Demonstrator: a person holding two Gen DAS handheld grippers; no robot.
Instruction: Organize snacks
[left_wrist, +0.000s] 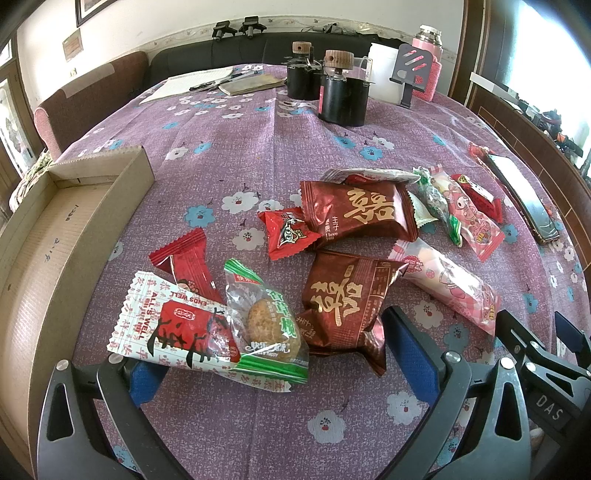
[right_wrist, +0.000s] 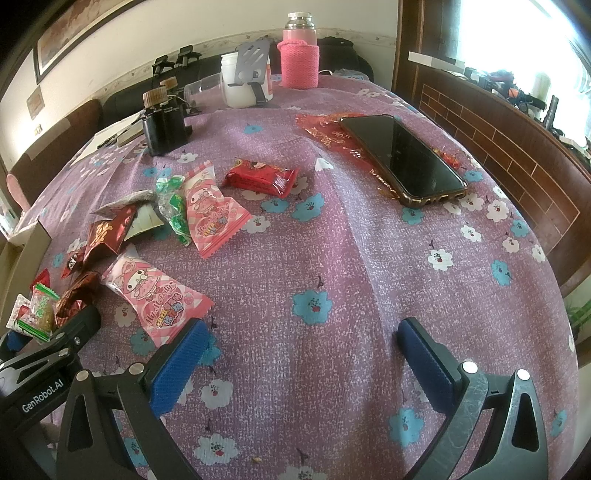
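On the table (left_wrist: 221, 155), at about ten o'clock from my left tongs (left_wrist: 280, 354), sits the cardboard box (left_wrist: 55, 236), open-topped and with nothing that I can see inside, which I take to be where the snacks belong. The snacks (left_wrist: 354, 218) lie loose in a heap toward twelve o'clock, none boxed yet. My left tongs are spread wide, straddling the white-and-red packet (left_wrist: 166, 328) and the green one (left_wrist: 266, 325); I judge they are set that way to close on the nearest wrapper and carry it left. My right tongs (right_wrist: 299, 347) also stand wide and hold nothing, over bare cloth, with a pink packet (right_wrist: 155, 295) just beside the left finger at ten o'clock. A phone (right_wrist: 402, 155) lies well apart at one o'clock, clear of the work.
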